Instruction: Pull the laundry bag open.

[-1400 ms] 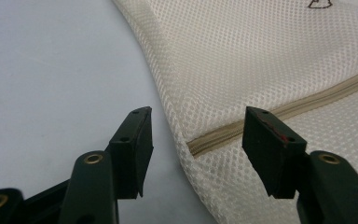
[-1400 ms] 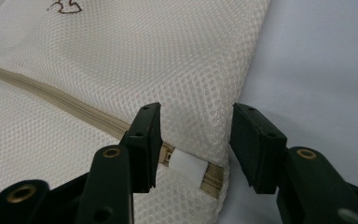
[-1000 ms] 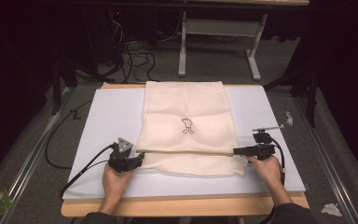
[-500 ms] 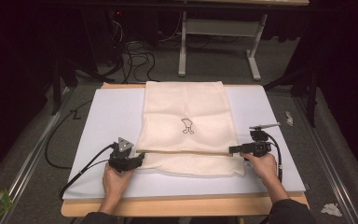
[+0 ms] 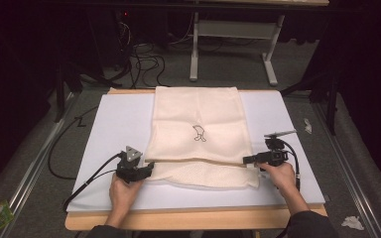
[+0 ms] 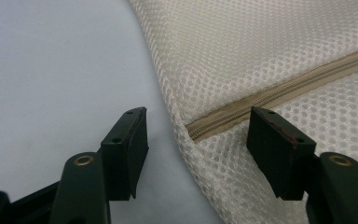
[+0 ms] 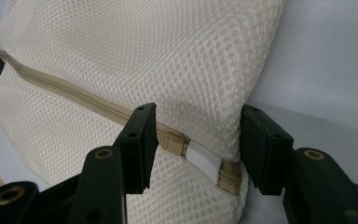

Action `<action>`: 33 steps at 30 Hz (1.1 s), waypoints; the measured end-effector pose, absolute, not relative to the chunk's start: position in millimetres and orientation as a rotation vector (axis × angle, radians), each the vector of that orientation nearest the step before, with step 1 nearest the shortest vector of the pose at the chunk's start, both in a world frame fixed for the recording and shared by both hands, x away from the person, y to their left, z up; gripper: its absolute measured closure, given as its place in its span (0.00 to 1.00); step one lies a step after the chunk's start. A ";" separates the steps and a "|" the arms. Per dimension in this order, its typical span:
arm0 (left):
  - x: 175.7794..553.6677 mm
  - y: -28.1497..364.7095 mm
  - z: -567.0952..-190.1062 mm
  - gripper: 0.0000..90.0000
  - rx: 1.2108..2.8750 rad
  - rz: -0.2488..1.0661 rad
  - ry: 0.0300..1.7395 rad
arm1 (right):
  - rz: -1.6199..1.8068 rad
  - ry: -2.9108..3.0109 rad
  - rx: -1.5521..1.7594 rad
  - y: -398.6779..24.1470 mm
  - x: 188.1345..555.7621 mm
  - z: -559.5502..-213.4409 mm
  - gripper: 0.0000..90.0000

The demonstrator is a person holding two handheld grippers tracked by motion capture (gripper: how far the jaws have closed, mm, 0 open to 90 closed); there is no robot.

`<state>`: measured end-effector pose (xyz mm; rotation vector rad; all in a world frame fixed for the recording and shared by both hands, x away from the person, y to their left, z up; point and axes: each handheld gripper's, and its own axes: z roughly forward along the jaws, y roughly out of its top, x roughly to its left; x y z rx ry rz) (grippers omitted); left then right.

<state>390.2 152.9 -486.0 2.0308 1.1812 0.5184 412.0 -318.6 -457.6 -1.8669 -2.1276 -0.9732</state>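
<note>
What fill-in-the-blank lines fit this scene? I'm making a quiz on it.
1. The mesh bag lies on a ____ mat.
2. A beige ____ runs across the bag from side to side.
3. The left gripper has its jaws ____.
4. The zipper's white pull tab sits between the jaws of the ____ gripper.

Missing words: white; zipper; open; right

Lab, cabled floor (image 5: 144, 62), padded worktable (image 5: 114, 124)

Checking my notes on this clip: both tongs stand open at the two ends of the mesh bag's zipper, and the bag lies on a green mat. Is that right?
Not quite: the mat is white, not green, as the high view shows. The rest holds: the left tongs and right tongs stand open at the ends of the mesh bag's zipper.
</note>
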 end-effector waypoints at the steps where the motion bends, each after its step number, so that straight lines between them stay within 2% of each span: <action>1: 390.2 152.9 -486.0 0.43 2.031 0.518 1.181 | -0.977 -2.129 -1.868 -317.1 413.3 -458.0 0.55; 5: 390.2 152.8 -486.0 0.43 2.031 0.518 1.182 | -0.982 -2.137 -1.883 -312.5 418.0 -458.8 0.59; 7: 390.2 152.7 -486.0 0.43 2.031 0.519 1.183 | -0.960 -2.159 -1.889 -313.8 416.4 -458.6 0.69; 8: 390.2 152.7 -486.0 0.43 2.031 0.519 1.184 | -0.960 -2.159 -1.889 -313.8 416.4 -458.6 0.69; 10: 390.3 152.4 -485.8 0.43 2.028 0.516 1.191 | -0.948 -2.180 -1.883 -314.0 416.1 -459.1 0.75; 11: 390.3 152.3 -485.9 0.43 2.027 0.516 1.192 | -0.922 -2.219 -1.870 -312.1 416.2 -458.6 0.82; 12: 390.3 152.2 -485.9 0.43 2.027 0.516 1.192 | -0.922 -2.219 -1.870 -312.1 416.2 -458.6 0.82; 15: 390.5 152.1 -485.7 0.43 2.026 0.515 1.196 | -0.928 -2.265 -1.825 -307.0 416.0 -459.0 0.92; 25: 393.2 155.4 -483.1 0.44 2.034 0.479 1.189 | -1.034 -2.281 -1.781 -313.8 410.9 -451.8 0.95; 33: 387.0 158.8 -467.4 0.45 1.981 0.467 1.136 | -1.102 -2.306 -1.744 -315.8 406.0 -442.5 0.96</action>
